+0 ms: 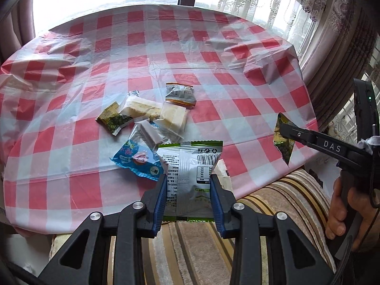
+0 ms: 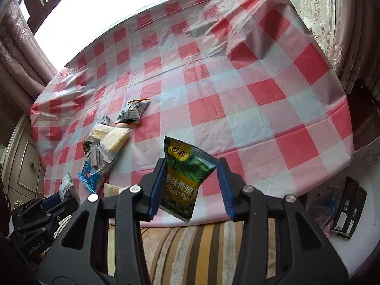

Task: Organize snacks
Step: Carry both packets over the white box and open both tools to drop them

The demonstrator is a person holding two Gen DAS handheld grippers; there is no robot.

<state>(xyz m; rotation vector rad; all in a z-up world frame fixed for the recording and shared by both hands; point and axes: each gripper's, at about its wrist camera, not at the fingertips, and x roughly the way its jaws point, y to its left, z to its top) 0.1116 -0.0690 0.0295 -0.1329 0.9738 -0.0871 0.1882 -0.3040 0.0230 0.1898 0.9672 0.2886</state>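
Note:
In the left wrist view my left gripper (image 1: 188,179) is shut on a silver and green snack packet (image 1: 190,163), barcode side towards the camera, held above the table's near edge. In the right wrist view a green garlic pea packet (image 2: 182,180) hangs tilted in my right gripper (image 2: 192,163), which is shut on it. The right gripper (image 1: 283,128) also shows at the right of the left wrist view, with the pea packet (image 1: 282,144) in its tip. A pile of several small snack packets (image 1: 147,121) (image 2: 104,147) lies on the checked tablecloth (image 1: 213,54).
The round table (image 2: 261,90) with its red and white cloth fills both views. A striped cushion (image 1: 273,201) (image 2: 201,244) lies just below its near edge. Curtains (image 1: 332,35) and a window stand behind. A black box (image 2: 349,209) rests on a ledge at the right.

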